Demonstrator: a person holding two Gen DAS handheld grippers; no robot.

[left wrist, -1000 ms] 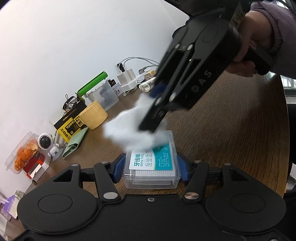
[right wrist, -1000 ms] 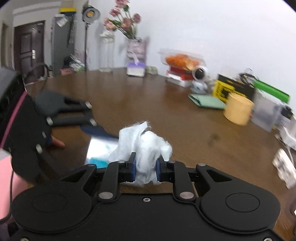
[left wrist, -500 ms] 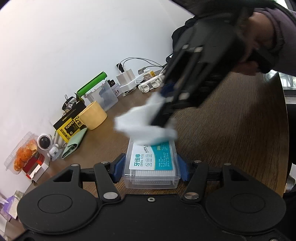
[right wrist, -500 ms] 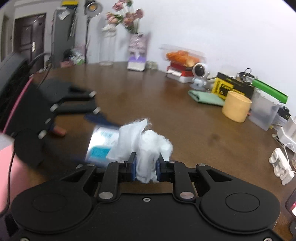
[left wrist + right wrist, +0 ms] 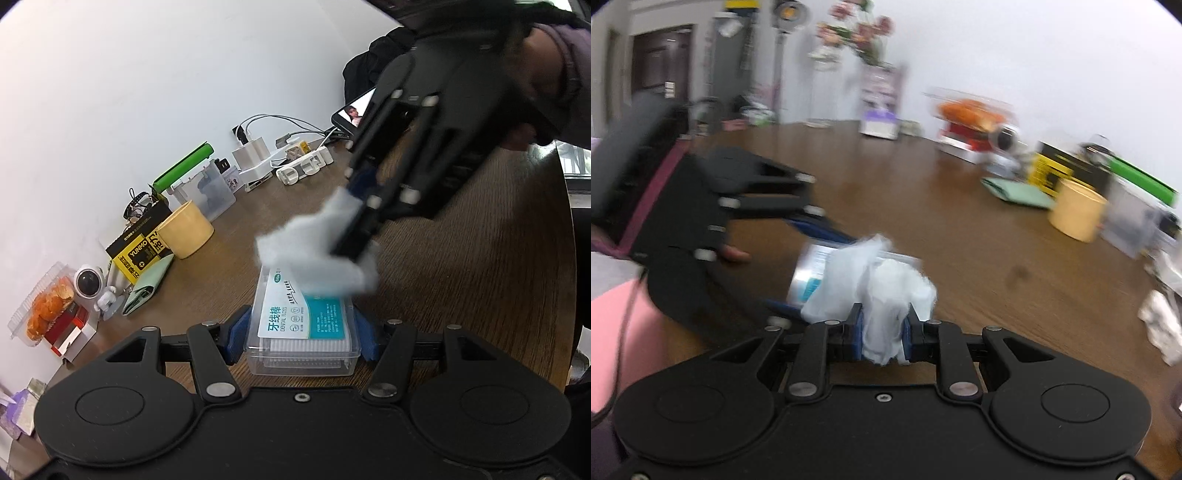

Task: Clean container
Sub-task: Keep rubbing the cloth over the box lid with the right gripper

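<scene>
- Nearest to me, my left gripper (image 5: 301,332) has its blue pads clamped on the two long sides of the clear dental floss box (image 5: 303,325), which sits on the wooden table (image 5: 461,280). The hold is only at the near end of the box, so a hard sideways push could pivot it out of the pads, I judge.
- My right gripper (image 5: 882,332) is closed on a wad of white tissue (image 5: 882,291), pinched near its root. The loose folds flop forward, and I think they could snag on the lid edge and pull free of the pads.
- Just beyond, the tissue lies on the far half of the box lid, over the label. The view is blurred there, so I cannot tell how firmly it presses. If I bear down too much, the thin lid might flex or the box tip up at my end.
- The two grippers are close together over the box; a careless stroke toward me risks knocking one against the other.
- Farther off, along the wall, stand a yellow cup (image 5: 186,234), a YUNMO box (image 5: 142,249) and chargers (image 5: 255,157), well apart from the work. A wide sweep could scatter them, though I rate that unlikely.
</scene>
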